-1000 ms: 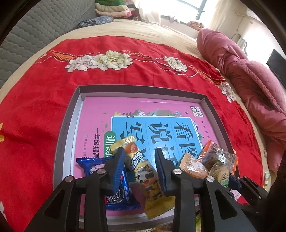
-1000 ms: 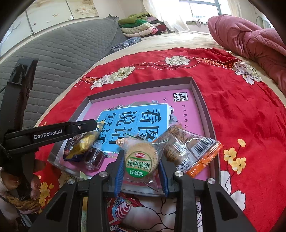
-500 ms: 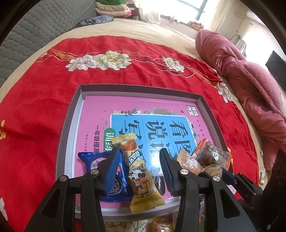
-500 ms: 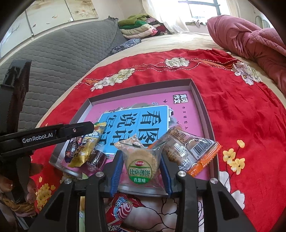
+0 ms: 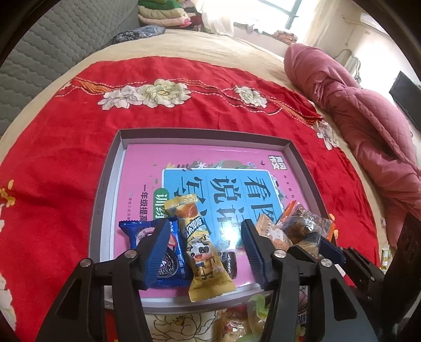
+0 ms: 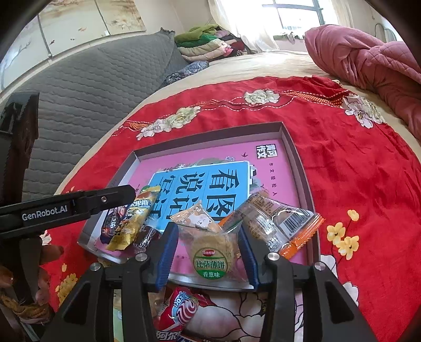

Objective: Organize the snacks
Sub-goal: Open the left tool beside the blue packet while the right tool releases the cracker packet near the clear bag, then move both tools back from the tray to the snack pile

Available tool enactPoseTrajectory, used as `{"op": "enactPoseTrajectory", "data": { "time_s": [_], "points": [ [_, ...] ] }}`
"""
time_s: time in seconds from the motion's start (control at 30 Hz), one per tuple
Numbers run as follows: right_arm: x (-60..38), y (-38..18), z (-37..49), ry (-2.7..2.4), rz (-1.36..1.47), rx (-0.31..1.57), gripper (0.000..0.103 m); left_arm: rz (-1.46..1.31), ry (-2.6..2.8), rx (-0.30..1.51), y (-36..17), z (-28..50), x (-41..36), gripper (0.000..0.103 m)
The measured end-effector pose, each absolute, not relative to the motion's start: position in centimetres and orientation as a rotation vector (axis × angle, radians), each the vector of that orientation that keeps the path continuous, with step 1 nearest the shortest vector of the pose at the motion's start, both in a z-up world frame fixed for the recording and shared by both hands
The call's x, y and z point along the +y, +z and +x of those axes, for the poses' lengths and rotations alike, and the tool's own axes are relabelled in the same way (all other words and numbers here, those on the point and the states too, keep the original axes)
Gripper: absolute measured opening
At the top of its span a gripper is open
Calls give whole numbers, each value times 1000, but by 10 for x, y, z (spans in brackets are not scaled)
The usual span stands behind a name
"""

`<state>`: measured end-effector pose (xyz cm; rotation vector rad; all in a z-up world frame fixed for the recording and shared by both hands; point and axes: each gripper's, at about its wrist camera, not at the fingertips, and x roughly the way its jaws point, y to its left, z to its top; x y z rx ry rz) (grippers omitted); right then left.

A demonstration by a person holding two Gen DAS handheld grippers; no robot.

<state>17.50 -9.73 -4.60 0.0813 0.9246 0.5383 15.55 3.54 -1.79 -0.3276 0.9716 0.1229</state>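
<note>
From my feed, the far half of the tray [image 5: 289,147] lies open, only the flat pink book [image 5: 223,163] covering its floor. Snack packets [image 5: 202,252] crowd its near edge between both tongs. More wrappers [image 6: 181,310] litter the bed just below the near rim. The red cloth [image 5: 65,157] around stays clear; a pink quilt [image 5: 368,118] blocks the right.

I am working in a home bedroom; a wide bed [image 5: 236,50] lies under my tongs, spread with a red flowered blanket [image 5: 65,136]; a pink quilted duvet [image 5: 368,126] is bunched at its right side; a grey padded headboard [image 6: 92,86] rises at the left; folded clothes [image 6: 205,39] are stacked by a sunlit window [image 6: 297,13] with pale curtains.
</note>
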Motion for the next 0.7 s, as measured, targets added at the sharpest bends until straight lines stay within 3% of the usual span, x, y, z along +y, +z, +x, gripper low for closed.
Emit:
{"op": "enactPoseTrajectory", "data": {
  "time_s": [0.3,0.7],
  "points": [
    [-101,-39,174,537,95,895,56,-317,130,968,-10,147,36,64],
    [-111,-25,170,543,121,856,58,-294,117,968,1,133,32,68]
  ]
}}
